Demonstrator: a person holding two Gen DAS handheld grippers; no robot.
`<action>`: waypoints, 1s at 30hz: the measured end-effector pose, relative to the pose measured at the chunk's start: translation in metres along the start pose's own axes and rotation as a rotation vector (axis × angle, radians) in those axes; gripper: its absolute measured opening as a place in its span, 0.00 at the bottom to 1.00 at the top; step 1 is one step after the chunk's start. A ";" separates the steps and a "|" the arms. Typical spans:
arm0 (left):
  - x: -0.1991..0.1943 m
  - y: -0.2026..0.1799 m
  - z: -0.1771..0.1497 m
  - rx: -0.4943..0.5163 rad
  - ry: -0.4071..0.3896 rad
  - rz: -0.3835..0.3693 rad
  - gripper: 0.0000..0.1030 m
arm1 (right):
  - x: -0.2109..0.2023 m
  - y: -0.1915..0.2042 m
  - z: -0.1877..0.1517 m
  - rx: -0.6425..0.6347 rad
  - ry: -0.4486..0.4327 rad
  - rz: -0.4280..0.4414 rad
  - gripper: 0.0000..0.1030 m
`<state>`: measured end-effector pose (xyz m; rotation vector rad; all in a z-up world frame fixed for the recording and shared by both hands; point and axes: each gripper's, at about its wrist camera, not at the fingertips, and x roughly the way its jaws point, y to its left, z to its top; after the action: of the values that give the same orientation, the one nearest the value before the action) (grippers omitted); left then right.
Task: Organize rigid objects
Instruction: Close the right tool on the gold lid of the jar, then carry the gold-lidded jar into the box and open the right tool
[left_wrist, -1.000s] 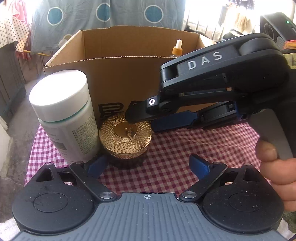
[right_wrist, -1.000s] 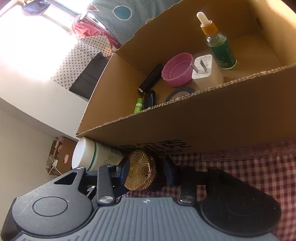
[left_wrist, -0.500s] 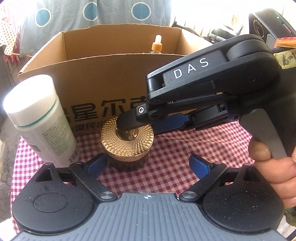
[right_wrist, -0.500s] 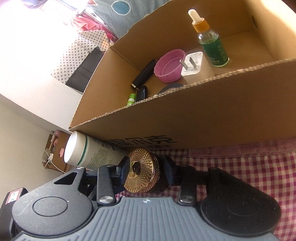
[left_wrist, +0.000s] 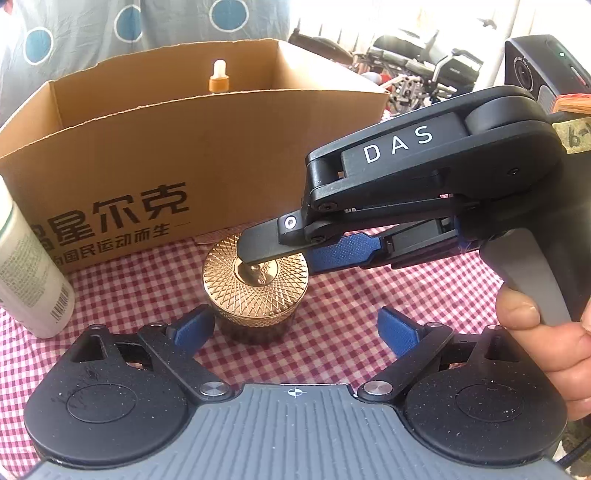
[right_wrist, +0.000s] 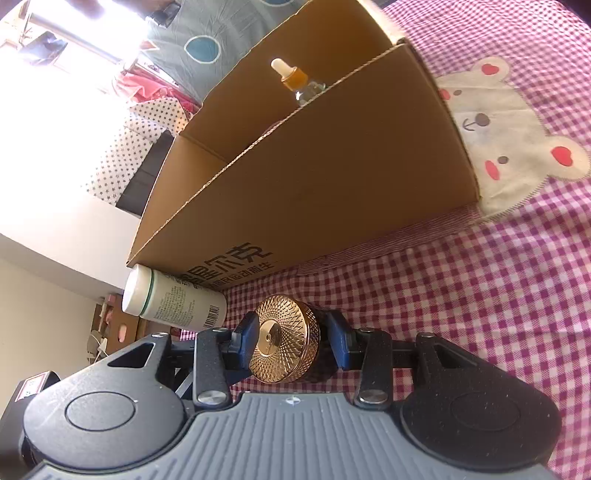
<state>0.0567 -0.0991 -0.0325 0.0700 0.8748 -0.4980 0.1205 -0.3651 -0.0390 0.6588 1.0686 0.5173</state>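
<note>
A gold-lidded jar sits low on the checked cloth in front of the cardboard box. My right gripper reaches in from the right and is shut on the jar. In the right wrist view the jar fills the gap between my right gripper's blue pads. My left gripper stands open just in front of the jar, touching nothing. A white bottle stands at the left, apart from the jar. A dropper bottle stands inside the box.
The box front wall rises just behind the jar. The white bottle stands by the box's left corner. A bear patch lies on the cloth right of the box. A hand holds the right gripper's handle.
The jar has moved right along the box front with my right gripper, away from the white bottle it stood against. My left gripper followed to the right, still open.
</note>
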 end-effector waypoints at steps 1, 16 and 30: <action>0.001 -0.004 0.000 0.006 0.002 -0.006 0.93 | -0.004 -0.004 -0.001 0.011 -0.008 0.000 0.43; 0.008 -0.031 -0.002 0.069 -0.046 0.009 0.78 | -0.044 -0.035 -0.013 0.101 -0.104 0.004 0.43; 0.020 -0.019 0.012 0.060 -0.043 0.029 0.56 | -0.030 -0.029 -0.024 0.065 -0.084 -0.020 0.44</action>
<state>0.0672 -0.1266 -0.0369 0.1257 0.8155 -0.4972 0.0889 -0.4000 -0.0482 0.7203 1.0149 0.4354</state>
